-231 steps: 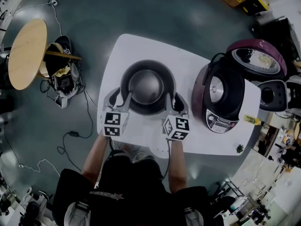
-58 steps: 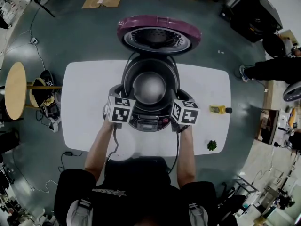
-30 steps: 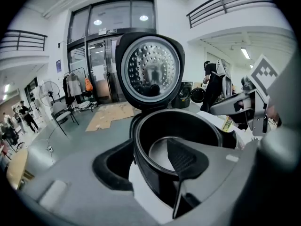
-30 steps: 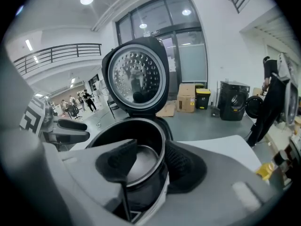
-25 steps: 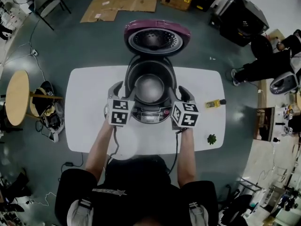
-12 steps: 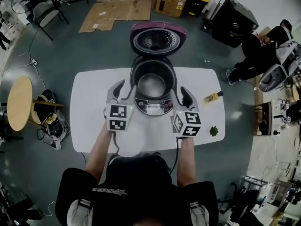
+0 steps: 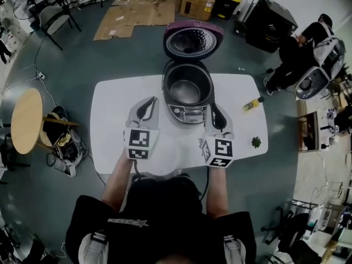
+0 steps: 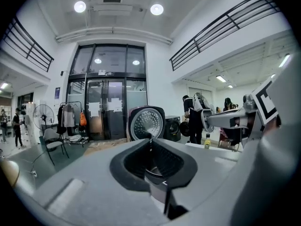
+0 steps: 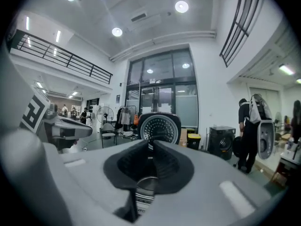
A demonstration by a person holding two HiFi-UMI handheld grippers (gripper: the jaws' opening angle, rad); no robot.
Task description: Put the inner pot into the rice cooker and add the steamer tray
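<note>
The pot (image 7: 186, 88) sits inside the cooker (image 7: 190, 113) at the far edge of the white worktop (image 7: 110, 125), with the cooker's lid (image 7: 193, 40) tipped open. The left tongs (image 7: 150, 101) hang just left of the cooker, jaws together and empty. The right tongs (image 7: 212, 108), just right of it, have just been closing and meet on nothing.

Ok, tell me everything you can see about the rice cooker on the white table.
The rice cooker is a round, dark-bodied appliance standing upright at the far middle of the white table. Its purple-rimmed lid is swung fully open at the back, showing a perforated metal underside. The shiny metal inner pot already sits inside, looking empty. A control panel faces the person. Only the table touches it.
</note>
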